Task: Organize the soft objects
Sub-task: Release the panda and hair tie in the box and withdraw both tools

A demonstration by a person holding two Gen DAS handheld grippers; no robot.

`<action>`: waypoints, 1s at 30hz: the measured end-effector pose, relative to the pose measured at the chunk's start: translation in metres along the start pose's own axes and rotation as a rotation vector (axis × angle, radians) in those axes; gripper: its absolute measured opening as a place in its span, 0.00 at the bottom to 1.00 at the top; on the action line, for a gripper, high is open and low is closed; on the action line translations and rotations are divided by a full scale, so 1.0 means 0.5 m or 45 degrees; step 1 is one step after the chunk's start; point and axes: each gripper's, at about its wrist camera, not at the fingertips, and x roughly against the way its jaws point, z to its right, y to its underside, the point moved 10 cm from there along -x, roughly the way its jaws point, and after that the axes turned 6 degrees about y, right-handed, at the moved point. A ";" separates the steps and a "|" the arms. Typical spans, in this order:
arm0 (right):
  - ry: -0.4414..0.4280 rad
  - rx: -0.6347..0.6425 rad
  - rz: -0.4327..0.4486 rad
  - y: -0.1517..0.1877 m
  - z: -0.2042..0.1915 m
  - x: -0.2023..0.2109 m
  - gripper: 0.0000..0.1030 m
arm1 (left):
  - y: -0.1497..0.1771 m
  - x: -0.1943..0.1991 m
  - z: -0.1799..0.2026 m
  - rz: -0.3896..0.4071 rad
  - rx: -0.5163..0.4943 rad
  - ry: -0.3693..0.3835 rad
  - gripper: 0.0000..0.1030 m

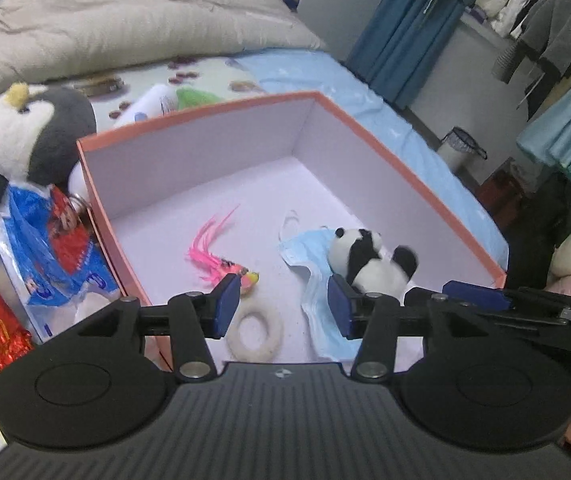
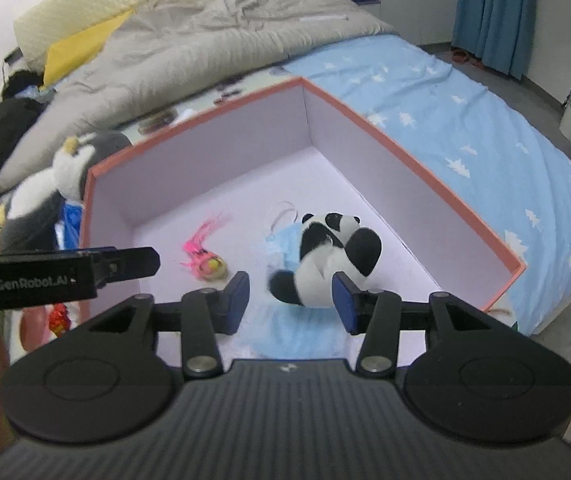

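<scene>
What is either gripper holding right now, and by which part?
Nothing is held. The left gripper and right gripper are both open above the box; the panda plush lies loose inside it.

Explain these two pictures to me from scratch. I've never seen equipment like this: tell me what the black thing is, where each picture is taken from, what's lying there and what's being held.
There is no robot here. A person holds a hand-held set of tongs in each hand, and each carries a wide-angle camera looking forward along its two blue-padded fingers. One picture comes from the left tongs, the other from the right tongs; the black ribbed body at the bottom is the tool itself.

Both look into an open pink box standing on a bed with a blue sheet. In the box lie a panda plush on a blue face mask, a pink feathered toy and a white ring. A penguin plush and snack packets sit outside, to the left.

Both tongs are open and appear to hold nothing.
</scene>
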 end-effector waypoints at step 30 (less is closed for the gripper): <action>-0.227 0.077 0.326 0.051 -0.166 0.240 0.48 | 0.100 0.369 -0.027 0.390 0.009 -0.098 0.53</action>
